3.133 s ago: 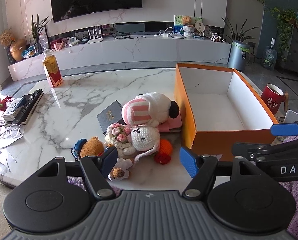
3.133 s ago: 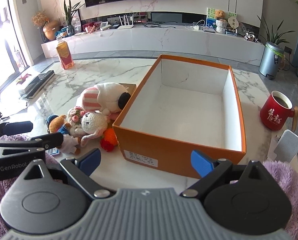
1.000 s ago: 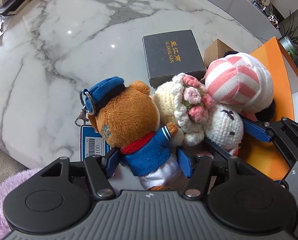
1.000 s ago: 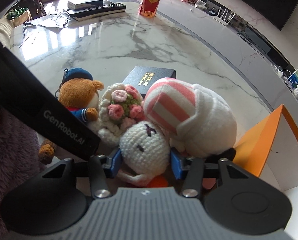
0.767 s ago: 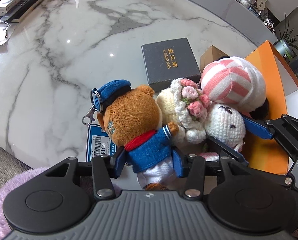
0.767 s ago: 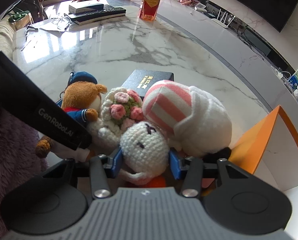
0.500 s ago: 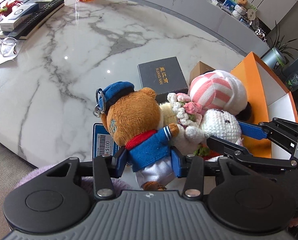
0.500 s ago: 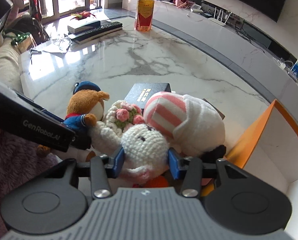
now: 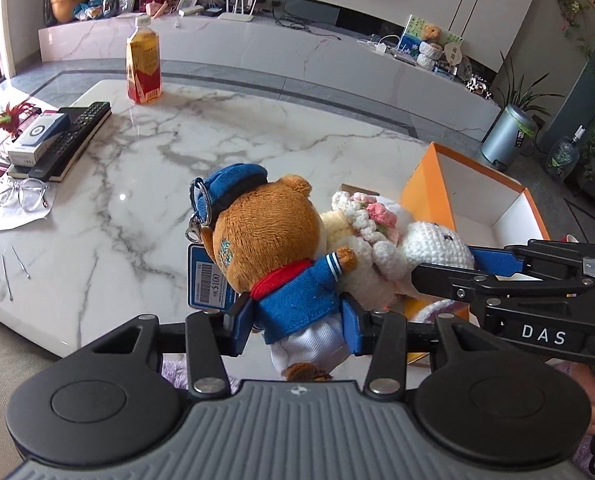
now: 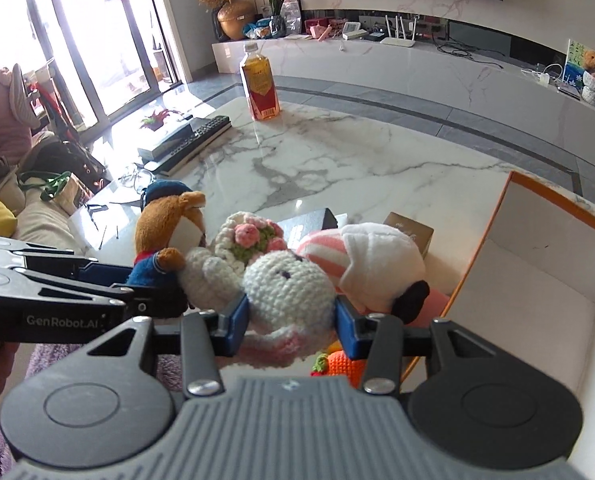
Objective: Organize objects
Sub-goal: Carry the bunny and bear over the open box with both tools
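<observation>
Overhead of a marble table point(image 9: 145, 200), two soft toys are seen clamped in handheld grippers. A brown bear point(image 9: 273, 248) in a blue cap and jacket is pinched at the waist by the blue pads of the left gripper point(image 9: 297, 322), its jaws partly closed around the body and a price tag point(image 9: 207, 280) left dangling beside it. A white crocheted rabbit point(image 10: 289, 290) with a flower bouquet is squeezed at the head by the right gripper point(image 10: 291, 330), likewise about half closed. Both toys are pressed together, side by side. A pink-striped plush point(image 10: 371, 264) is seen just behind the rabbit, near an open orange box point(image 10: 537, 264). A bottle point(image 9: 143, 68) is stood at the table's far edge.
</observation>
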The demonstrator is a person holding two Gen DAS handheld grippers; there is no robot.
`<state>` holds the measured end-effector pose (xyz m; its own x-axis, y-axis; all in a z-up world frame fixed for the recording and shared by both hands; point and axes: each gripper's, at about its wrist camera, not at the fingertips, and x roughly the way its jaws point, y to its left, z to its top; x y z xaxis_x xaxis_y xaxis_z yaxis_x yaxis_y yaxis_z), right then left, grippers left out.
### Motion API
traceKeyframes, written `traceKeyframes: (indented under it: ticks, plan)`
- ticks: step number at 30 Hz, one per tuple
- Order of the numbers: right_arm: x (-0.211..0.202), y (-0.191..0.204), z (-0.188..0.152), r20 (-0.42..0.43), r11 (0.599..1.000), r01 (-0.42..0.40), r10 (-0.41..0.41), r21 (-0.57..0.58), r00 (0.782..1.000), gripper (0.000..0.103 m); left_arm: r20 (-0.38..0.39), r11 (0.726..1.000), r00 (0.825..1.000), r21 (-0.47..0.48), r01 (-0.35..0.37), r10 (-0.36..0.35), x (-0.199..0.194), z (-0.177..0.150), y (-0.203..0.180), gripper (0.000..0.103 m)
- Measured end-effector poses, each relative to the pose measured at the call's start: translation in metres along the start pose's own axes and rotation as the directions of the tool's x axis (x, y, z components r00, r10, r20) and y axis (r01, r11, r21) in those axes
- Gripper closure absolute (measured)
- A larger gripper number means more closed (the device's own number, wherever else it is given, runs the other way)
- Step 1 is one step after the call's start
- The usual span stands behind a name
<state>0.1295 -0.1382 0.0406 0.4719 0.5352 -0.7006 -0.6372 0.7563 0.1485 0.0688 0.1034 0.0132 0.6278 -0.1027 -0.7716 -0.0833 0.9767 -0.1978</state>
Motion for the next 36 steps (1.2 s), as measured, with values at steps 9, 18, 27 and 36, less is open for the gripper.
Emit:
traceKeyframes:
  ticks: [9,18,27,36]
  plan:
    - [-0.057,-0.031,0.0,0.123,0.986,0.075,-0.094,0.151,0.988,0.055,0.074,0.995,0.995,0.084,0.053,-0.059,-0.018,0.012,-0.036,0.051]
    - [-0.094,-0.091,-0.024,0.102,0.901,0.259,-0.311,0.348,0.945,0.055,0.033,0.944,0.981,0.282,0.173,-0.189,0.002,0.024,-0.105,0.051]
    - [-0.089,-0.138,-0.053,-0.008,0.805,0.314,-0.359,0.503,0.933,0.055,-0.151,0.874,0.961,0.399,0.275,-0.234,0.059,0.023,-0.158,0.051]
    - [-0.047,-0.159,-0.076,-0.149,0.754,0.375,-0.353,0.54,0.924,0.055,-0.28,0.814,0.947,0.505,0.286,-0.158,0.1,0.011,-0.189,0.05]
